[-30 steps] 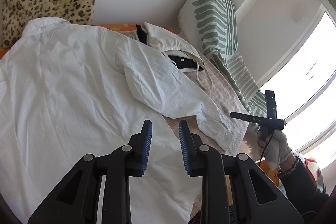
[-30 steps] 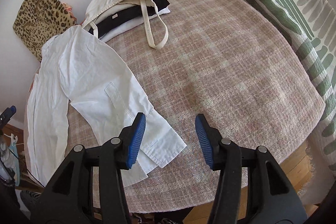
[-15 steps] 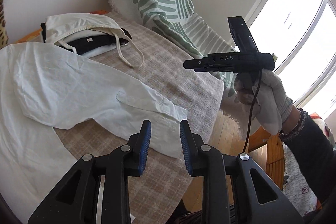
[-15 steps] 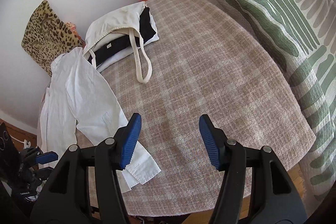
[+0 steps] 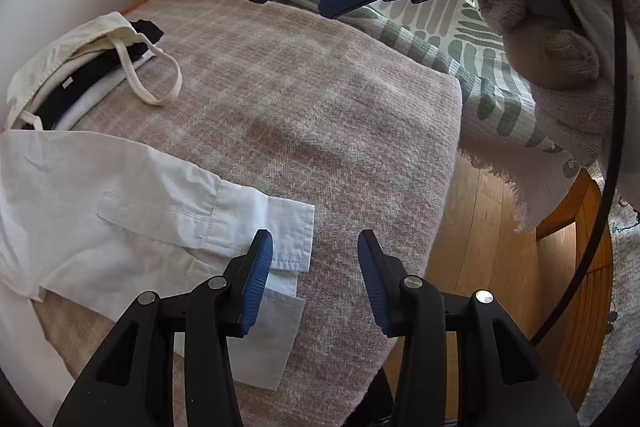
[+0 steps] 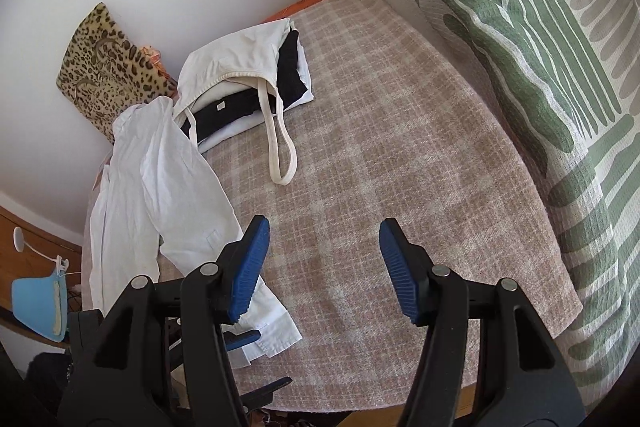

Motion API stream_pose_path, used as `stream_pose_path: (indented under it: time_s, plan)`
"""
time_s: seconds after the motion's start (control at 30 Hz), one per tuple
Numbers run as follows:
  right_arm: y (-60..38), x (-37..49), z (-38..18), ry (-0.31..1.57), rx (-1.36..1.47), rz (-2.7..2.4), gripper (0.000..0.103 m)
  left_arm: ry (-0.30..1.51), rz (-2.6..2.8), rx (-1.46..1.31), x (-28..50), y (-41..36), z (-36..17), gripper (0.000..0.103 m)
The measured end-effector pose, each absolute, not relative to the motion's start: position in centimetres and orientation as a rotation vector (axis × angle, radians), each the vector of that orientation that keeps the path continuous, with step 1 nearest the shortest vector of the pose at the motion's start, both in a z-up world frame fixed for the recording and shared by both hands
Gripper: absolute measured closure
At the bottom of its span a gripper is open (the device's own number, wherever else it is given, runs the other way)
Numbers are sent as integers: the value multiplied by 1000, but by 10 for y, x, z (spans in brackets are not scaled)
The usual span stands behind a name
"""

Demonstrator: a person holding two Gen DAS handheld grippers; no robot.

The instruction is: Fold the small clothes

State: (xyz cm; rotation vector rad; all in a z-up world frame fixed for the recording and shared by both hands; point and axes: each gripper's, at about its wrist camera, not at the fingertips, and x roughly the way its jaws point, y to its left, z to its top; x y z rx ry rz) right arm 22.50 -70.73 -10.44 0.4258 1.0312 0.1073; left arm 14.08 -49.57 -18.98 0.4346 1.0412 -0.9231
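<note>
The white shirt (image 5: 100,211) is spread on the plaid blanket (image 5: 304,115), its sleeve cuff (image 5: 276,227) lying flat near the blanket's front edge, a second cuff layer peeking out beneath it. The left gripper (image 5: 314,279) is poised low over that cuff with its jaws opening; the left pad is seen over the cuff fabric, but nothing is pressed between the pads. The right gripper (image 6: 322,267) is held above bare blanket, jaws apart and empty.

Risks are judged as follows: both cuff layers could be pinched together, so the lower layer would be dragged along and the fold spoiled; blanket weave could be caught with the cuff; the sleeve could be pulled off the bed edge. The tote bag (image 6: 236,67) strap lies close enough to be snagged by a swept sleeve.

A small white label is seen on the black garment (image 5: 68,95) in the bag, but no writing can be read
</note>
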Motion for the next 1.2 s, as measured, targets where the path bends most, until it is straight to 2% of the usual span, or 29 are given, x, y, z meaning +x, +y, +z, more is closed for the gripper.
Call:
stream_pose_path:
  time_s: [0.1,0.13,0.17,0.23,0.33,0.5,0.87,0.93,0.97,1.0,1.2]
  plan:
    - [-704,229,-102,1026,424,112,43,1023,-950,394,146,-491,-198,61]
    - [-704,231,-102,1023,424,110,43,1013,-955,391,146,-489,-199,64]
    - [-705,232,-101,1020,427,108,43,1006,-948,382,147,-488,-199,68]
    - [-704,235,-101,1017,432,105,43,1015,-932,341,156,-487,-201,94]
    - [-700,239,-99,1011,428,102,43,1089,-951,201,176,-476,-203,101]
    - [-688,243,-101,1032,394,119,43,1082,-960,79,177,-457,-197,102]
    - [-634,233,-165,1248,526,340,43,1001,-961,0,161,-419,-179,102]
    - [-619,233,-169,1285,479,341,52,1007,-965,-6,163,-417,-178,102]
    - [-613,234,-171,1307,455,344,63,1009,-966,-11,164,-416,-178,102]
    - [-608,234,-173,1324,418,323,68,1004,-965,-13,163,-416,-177,102]
    - [-626,238,-178,1329,347,204,70,1003,-981,19,159,-405,-176,102]
